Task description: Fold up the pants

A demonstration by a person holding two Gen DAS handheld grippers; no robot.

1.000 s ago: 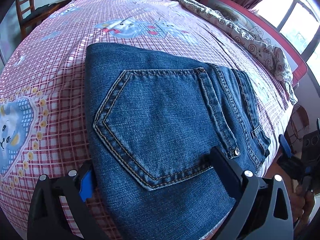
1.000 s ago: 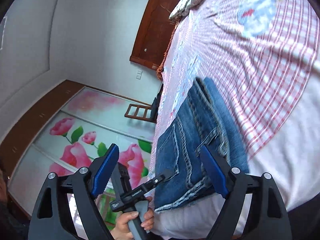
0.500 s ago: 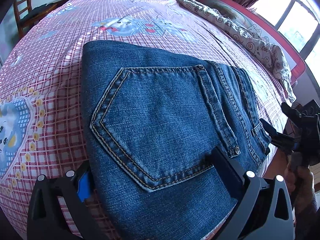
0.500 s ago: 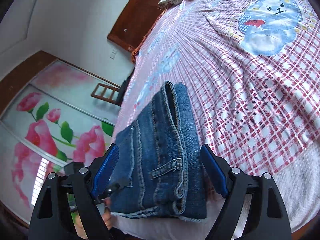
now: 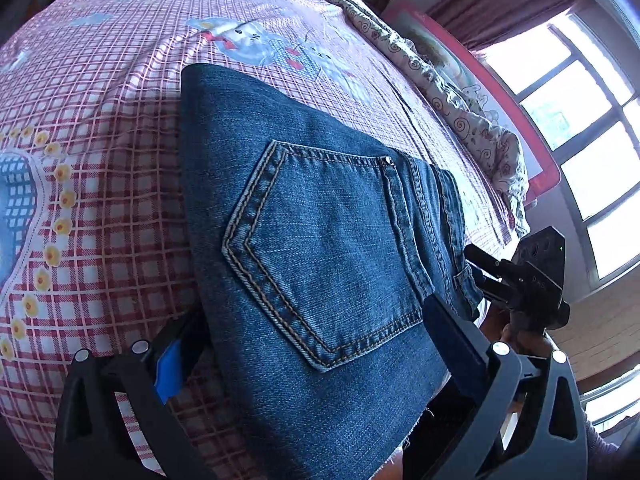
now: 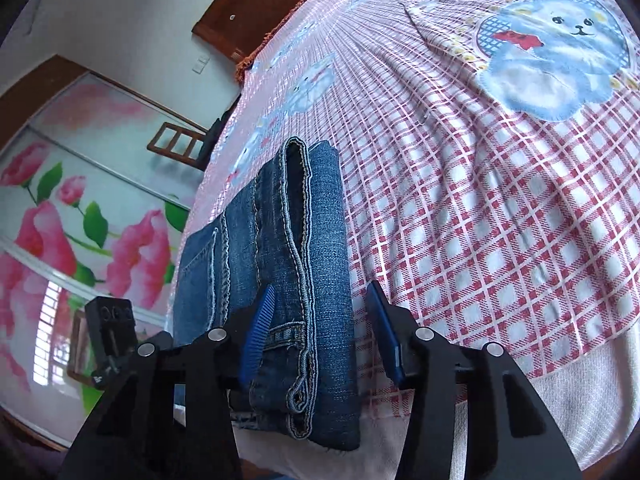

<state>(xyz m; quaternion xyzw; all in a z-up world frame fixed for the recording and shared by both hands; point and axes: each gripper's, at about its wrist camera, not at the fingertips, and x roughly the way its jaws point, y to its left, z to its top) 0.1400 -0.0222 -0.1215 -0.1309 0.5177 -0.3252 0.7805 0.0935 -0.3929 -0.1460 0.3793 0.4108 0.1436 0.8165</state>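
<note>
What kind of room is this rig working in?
Almost certainly a home bedroom. The folded jeans lie on a bed with a pink checked cartoon-print sheet and a dark wooden headboard. Sliding wardrobe doors with a rose print line one wall, and a curtained window is opposite.

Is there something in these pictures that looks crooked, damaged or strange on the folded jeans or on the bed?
Nothing serious stands out. The folded jeans lie flat on the checked bedsheet, but at its very edge, with the near end slightly overhanging. Their cut edge looks a little frayed. Both the left gripper and right gripper straddle the stack, jaws open.
</note>
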